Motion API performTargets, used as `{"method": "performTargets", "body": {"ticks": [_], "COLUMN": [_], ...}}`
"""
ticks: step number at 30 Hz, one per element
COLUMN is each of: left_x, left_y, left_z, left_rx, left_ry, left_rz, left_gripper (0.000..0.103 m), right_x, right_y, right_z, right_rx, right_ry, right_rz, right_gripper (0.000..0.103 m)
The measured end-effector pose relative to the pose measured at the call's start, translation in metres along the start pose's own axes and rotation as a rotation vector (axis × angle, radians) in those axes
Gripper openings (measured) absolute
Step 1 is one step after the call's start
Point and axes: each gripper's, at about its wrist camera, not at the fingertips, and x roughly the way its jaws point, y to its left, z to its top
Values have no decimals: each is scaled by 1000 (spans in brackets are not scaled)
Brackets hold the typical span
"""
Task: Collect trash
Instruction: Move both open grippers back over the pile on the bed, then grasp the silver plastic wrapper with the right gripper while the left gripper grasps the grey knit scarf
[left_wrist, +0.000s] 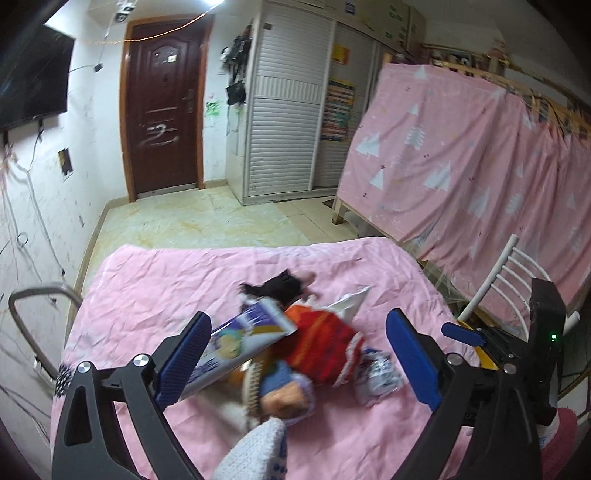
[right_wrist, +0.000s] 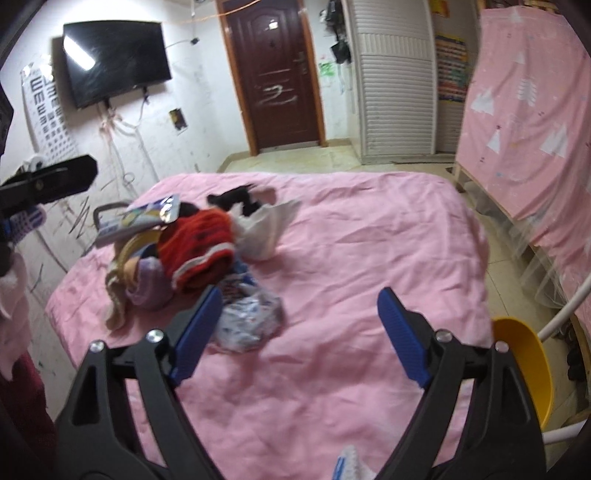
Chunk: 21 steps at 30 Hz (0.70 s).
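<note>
Both hand-held grippers (left (left_wrist: 299, 354), right (right_wrist: 299, 332)) gape wide, holding nothing.

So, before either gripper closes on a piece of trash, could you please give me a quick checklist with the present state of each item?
1. Left gripper open: ok, jaws spread wide.
2. Right gripper open: ok, jaws spread wide.
3. Purple snack bag within the left jaws: not ok, it lies against the left finger only, off centre.
4. Crumpled wrapper within the right jaws: not ok, it sits at the left finger, not centred.
5. Trash clear of the red garment: not ok, the bag and wrapper lie beside or under it.
6. Yellow bin ready to receive: cannot tell, only its edge shows.
</note>
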Motion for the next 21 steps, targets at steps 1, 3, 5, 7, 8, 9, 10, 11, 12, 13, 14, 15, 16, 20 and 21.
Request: {"method": "performTargets", "body": {"ticks": [1, 3, 5, 7, 8, 9, 10, 11, 12, 13, 14, 15, 16, 20, 21], "left_x": [-2, -6, -8, -11, -12, -13, -13, -13, -13, -11, -9, -7, -3, 13, 18], "left_y": [5, 15, 23, 32, 37, 40, 44, 46, 48, 49, 50, 52, 53, 60, 63], "left_z": [-2, -9, -16, -25, -29, -33, -38, -43, -48, -52, -57, -62, -66, -77, -77], "left_rx": [-7, -18, -29, -40, -46, -51, -57, -61, -64, -67, -72, -76, -79, -100, -111], "left_ry": [2, 5, 13, 20, 25, 32, 40, 50, 61, 71, 84, 96, 111, 157, 162], "left_rz": [4, 13, 25, 31, 32, 29, 26, 25, 21, 18, 17, 16, 13, 29, 42], "left_gripper": [86, 86, 86, 87, 86, 86, 87, 86, 87, 87, 87, 87, 87, 87, 87], "right_x": [4, 10, 16, 21, 24, 26, 28, 30, 33, 34, 35, 36, 36, 39, 39], "right_y": [7, 15, 21, 26, 28, 29, 30, 31, 32, 31, 31, 32, 32, 36, 37], "right_z": [0, 0, -1, -1, -2, -2, -3, -4, -4, -4, -5, -4, -4, -5, -5], "right_rx": [-16, -33, -46, -56, -60, -61, -64, -68, -70, -70, -71, -73, -77, -100, -102], "right_ry": [10, 25, 38, 51, 59, 64, 70, 78, 85, 89, 93, 94, 96, 110, 112], "right_rz": [7, 17, 26, 27, 27, 27, 26, 23, 20, 19, 19, 17, 15, 6, 4], "right_gripper": [83, 83, 83, 83, 83, 83, 83, 83, 83, 83, 83, 83, 83, 83, 82]}}
